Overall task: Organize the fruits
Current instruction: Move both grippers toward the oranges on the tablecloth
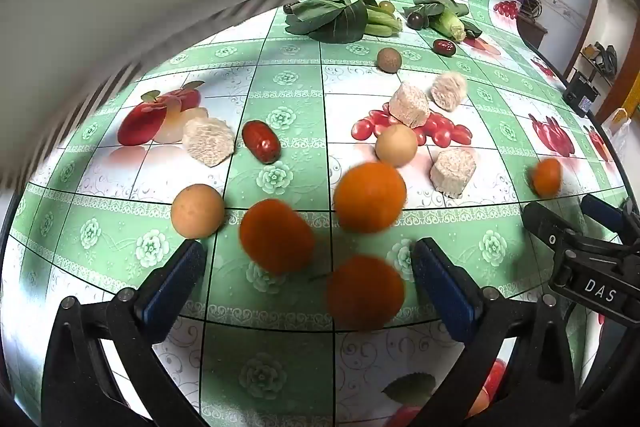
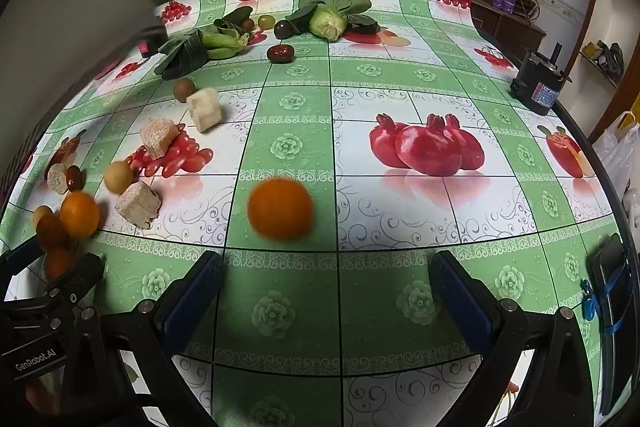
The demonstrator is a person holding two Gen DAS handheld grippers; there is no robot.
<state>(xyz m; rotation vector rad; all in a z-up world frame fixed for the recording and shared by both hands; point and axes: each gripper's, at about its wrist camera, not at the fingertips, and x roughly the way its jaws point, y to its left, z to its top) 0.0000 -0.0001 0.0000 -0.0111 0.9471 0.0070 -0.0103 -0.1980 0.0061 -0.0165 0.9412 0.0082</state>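
Spread wide, left tool at bottom of frame w/ three oranges clustered between and just beyond its pads, none gripped. Right tool also gaping, nothing in it; lone orange on counter mid-frame, just ahead of tips.

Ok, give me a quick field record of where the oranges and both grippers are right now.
left gripper: jaws open, empty
right gripper: jaws open, empty
clustered oranges: three, bunched ahead of the left gripper; nearest one sits between its jaws
lone orange: apart from the cluster, on the tablecloth ahead of the right gripper
near cluster: two tan round fruits, red jujube, pale fibrous chunks
far end: leafy greens
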